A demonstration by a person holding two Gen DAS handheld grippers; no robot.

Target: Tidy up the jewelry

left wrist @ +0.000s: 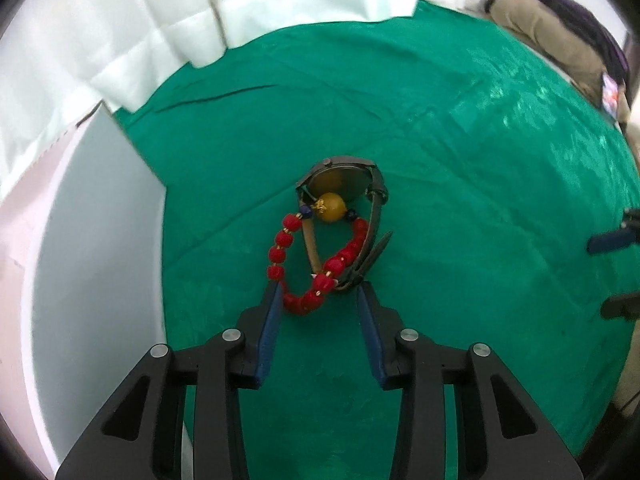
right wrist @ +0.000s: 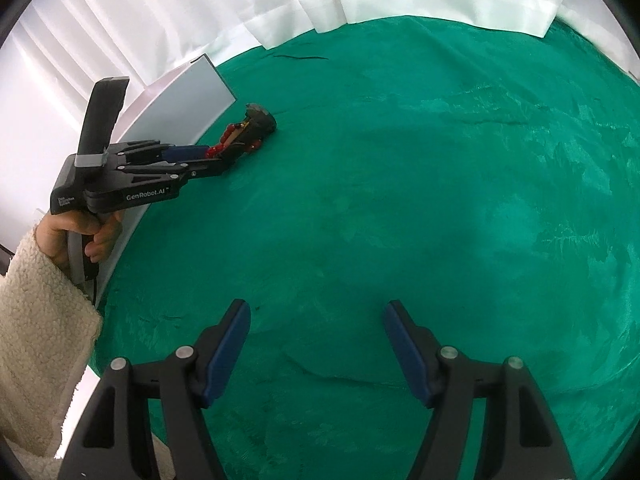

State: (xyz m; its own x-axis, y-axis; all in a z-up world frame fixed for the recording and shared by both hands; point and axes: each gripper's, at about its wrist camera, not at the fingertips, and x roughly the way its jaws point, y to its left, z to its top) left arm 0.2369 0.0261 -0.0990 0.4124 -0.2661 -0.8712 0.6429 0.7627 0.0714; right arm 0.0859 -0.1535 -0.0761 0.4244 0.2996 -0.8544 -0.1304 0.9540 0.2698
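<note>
A red bead bracelet (left wrist: 310,270) with one big amber bead (left wrist: 331,208) lies on the green cloth, tangled with a dark wristwatch (left wrist: 344,180) whose strap runs through the loop. My left gripper (left wrist: 318,292) is open, its blue pads on either side of the bracelet's near end, touching nothing I can confirm. In the right wrist view the left gripper (right wrist: 224,154) reaches toward the same pile, bracelet (right wrist: 230,134) and watch (right wrist: 260,118), beside a white box. My right gripper (right wrist: 316,316) is open and empty over bare cloth.
A white box (left wrist: 92,240) stands at the left edge of the cloth, close to the jewelry; it shows in the right wrist view (right wrist: 188,100) too. White curtain (left wrist: 200,12) hangs behind. A person sits at far right (left wrist: 560,40). The green cloth (right wrist: 440,180) spreads rightward.
</note>
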